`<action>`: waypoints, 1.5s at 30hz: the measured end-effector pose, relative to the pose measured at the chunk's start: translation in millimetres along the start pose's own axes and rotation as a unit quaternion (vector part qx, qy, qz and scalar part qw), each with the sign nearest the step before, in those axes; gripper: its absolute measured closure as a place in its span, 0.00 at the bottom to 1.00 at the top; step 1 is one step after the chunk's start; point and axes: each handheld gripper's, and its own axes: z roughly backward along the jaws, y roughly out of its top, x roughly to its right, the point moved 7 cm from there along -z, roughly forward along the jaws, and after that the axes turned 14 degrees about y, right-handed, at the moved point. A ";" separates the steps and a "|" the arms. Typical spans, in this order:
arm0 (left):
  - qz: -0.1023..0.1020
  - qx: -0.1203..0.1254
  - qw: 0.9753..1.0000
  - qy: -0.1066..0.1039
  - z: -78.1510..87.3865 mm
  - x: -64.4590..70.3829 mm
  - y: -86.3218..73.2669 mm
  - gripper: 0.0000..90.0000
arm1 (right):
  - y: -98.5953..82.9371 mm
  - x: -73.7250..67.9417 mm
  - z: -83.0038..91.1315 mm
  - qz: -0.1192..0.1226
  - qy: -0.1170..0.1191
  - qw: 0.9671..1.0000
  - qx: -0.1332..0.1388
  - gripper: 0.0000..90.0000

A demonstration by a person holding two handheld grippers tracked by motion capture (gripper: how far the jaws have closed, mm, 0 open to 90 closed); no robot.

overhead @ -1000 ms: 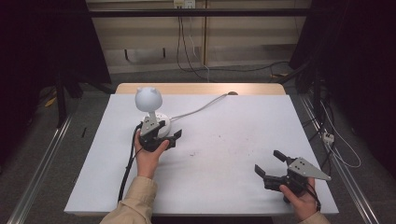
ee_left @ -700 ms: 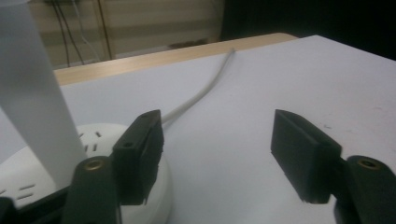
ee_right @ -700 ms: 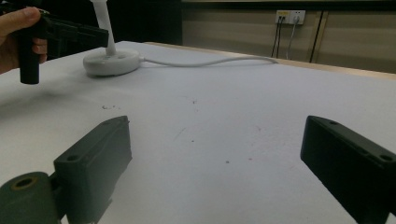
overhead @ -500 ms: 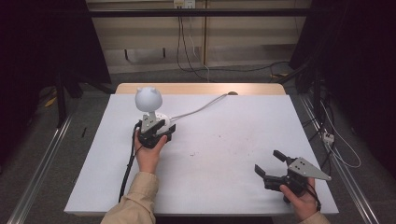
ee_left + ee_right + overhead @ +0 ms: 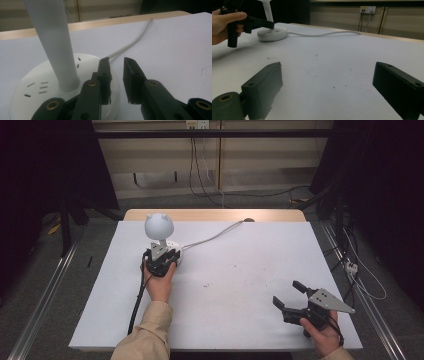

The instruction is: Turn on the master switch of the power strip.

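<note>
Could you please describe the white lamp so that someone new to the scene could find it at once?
Look at the far left part of the white table. The lamp stands there on a round base, a white cord trailing away. Its ball-shaped head has two small ears.

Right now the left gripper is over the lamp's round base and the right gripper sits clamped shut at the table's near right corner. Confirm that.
One thing is wrong: the right gripper is open, not clamped shut. The right gripper view shows its jaws spread wide with bare table between them. The rest holds: the left gripper is over the lamp's round base.
</note>
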 end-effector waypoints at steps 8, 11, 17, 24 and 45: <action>-0.006 -0.006 1.000 0.024 -5.2 -5.8 -2.9 0.96 | -0.1 -0.1 -0.4 -0.002 0.001 1.000 0.001 0.10; -0.004 -0.009 1.000 0.024 -6.8 -5.7 -3.9 0.98 | -0.3 0.2 -0.5 -0.003 0.001 1.000 0.000 0.10; -0.003 -0.011 0.999 0.031 -10.5 -3.9 -5.8 1.00 | -0.2 0.2 -0.7 -0.003 0.002 1.000 0.001 0.10; -0.026 -0.016 0.999 0.040 -12.5 -1.0 -2.1 1.00 | 0.0 0.5 -0.6 -0.002 0.002 1.000 0.001 0.10; -0.035 -0.012 0.997 0.061 -20.9 -1.0 -3.7 1.00 | -0.4 0.6 -0.1 -0.005 0.004 1.000 0.002 0.10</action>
